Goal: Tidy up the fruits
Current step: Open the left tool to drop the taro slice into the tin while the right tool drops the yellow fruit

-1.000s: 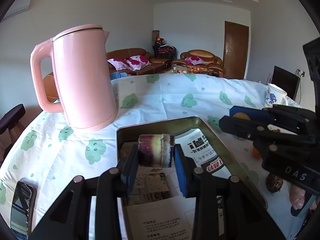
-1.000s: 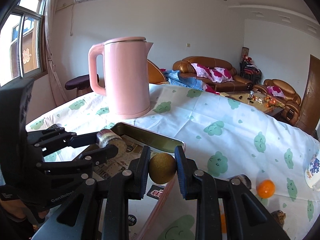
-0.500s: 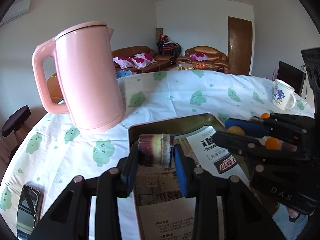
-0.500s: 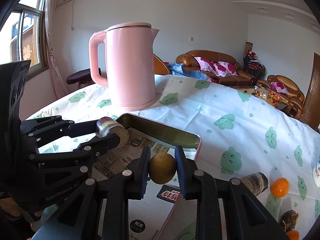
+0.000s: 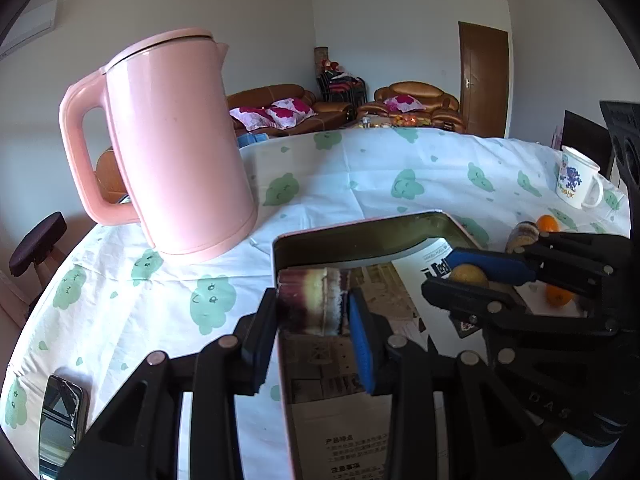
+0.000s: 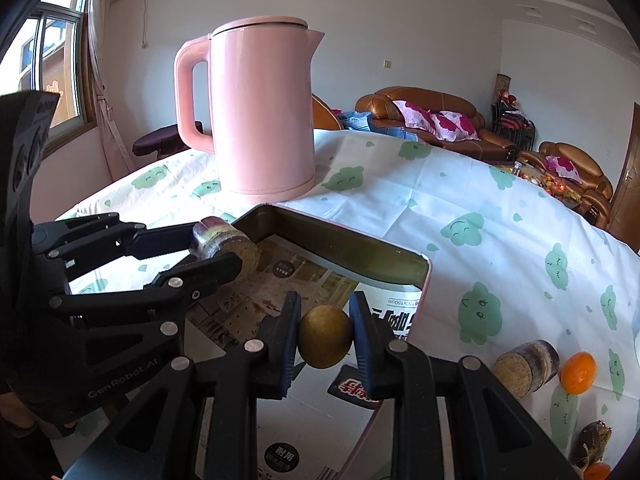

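You are holding a cut length of sugarcane (image 5: 310, 300) in the left hand-held gripper (image 5: 312, 308), its pads pressed on the two flat sides, over the near corner of the paper-lined tin tray (image 5: 360, 236), while the right hand-held gripper (image 6: 325, 336) is clamping a round yellow-brown fruit (image 6: 325, 337) just ahead of its fingers, above the tray's right-hand edge. Ahead of both, beyond the tray's far wall, a pink kettle (image 6: 262, 108) is standing on the table (image 6: 480, 208). To the right of the right hand-held gripper, another sugarcane piece (image 6: 524, 368) and a small orange (image 6: 578, 372) are lying on the cloth outside the tray. The step in hand looks to be setting both pieces down inside: you are best lowering each until it is nearly touching the paper before easing the pads apart, since the round fruit will likely roll, and keeping the two hand-held grippers well apart so their fingers are not colliding.
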